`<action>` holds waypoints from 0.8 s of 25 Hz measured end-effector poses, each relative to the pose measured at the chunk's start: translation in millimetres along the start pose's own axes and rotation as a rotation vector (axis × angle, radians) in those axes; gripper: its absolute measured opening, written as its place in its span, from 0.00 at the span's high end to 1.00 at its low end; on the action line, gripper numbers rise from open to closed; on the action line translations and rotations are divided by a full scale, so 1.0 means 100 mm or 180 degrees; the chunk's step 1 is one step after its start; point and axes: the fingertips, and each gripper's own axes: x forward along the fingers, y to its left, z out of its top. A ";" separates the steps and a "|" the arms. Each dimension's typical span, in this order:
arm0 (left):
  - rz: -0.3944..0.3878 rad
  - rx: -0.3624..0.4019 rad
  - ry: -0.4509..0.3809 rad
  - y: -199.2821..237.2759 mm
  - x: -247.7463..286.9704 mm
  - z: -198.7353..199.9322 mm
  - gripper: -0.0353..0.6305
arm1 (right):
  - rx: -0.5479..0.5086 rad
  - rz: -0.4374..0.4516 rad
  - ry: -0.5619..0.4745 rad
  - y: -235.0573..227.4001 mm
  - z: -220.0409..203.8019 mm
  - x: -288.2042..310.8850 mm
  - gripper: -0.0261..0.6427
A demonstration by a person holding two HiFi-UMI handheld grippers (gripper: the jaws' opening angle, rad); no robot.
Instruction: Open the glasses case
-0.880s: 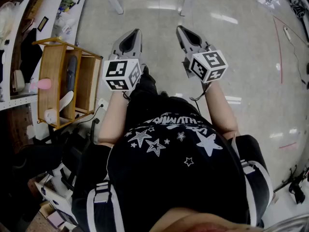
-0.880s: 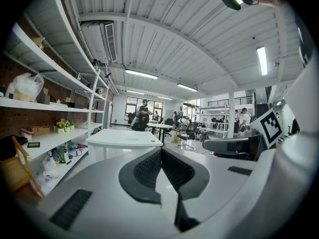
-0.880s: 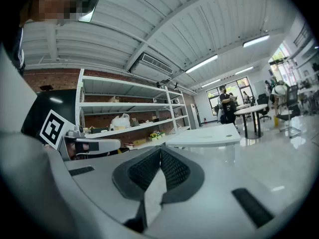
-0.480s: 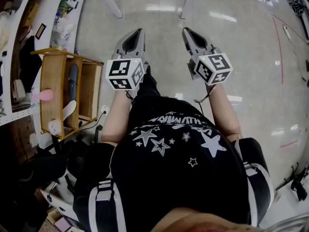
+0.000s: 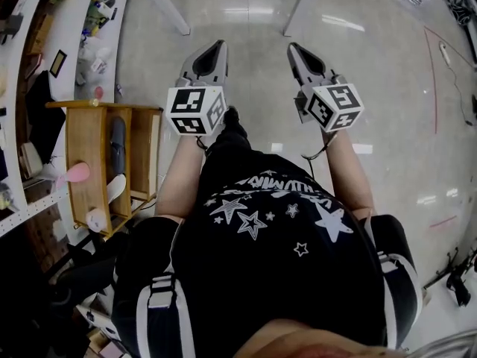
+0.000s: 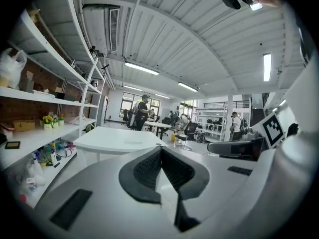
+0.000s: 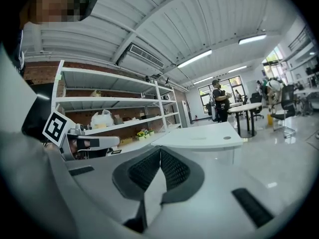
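Left gripper [image 5: 216,47] jaws pressed together, empty; right gripper [image 5: 294,49] same. White table [image 6: 117,138] ahead, seemingly well apart.

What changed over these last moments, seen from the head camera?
The person seems to have stepped forward: the wooden rack slid down the picture, and the white table's legs came nearer. The left claw and right claw stayed shut, empty, side by side.

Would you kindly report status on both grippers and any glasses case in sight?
Left gripper shut, empty. Right gripper shut, empty. No glasses case in view. White table ahead.
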 end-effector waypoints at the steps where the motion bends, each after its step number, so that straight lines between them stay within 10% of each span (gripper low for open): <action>1: -0.0021 -0.0001 0.0013 0.08 0.08 0.03 0.93 | 0.0014 -0.0025 -0.0008 -0.03 0.05 0.11 0.95; 20: -0.0340 -0.0064 0.0120 1.31 1.07 0.33 0.93 | 0.0104 -0.0427 -0.0053 -0.39 0.47 1.59 0.95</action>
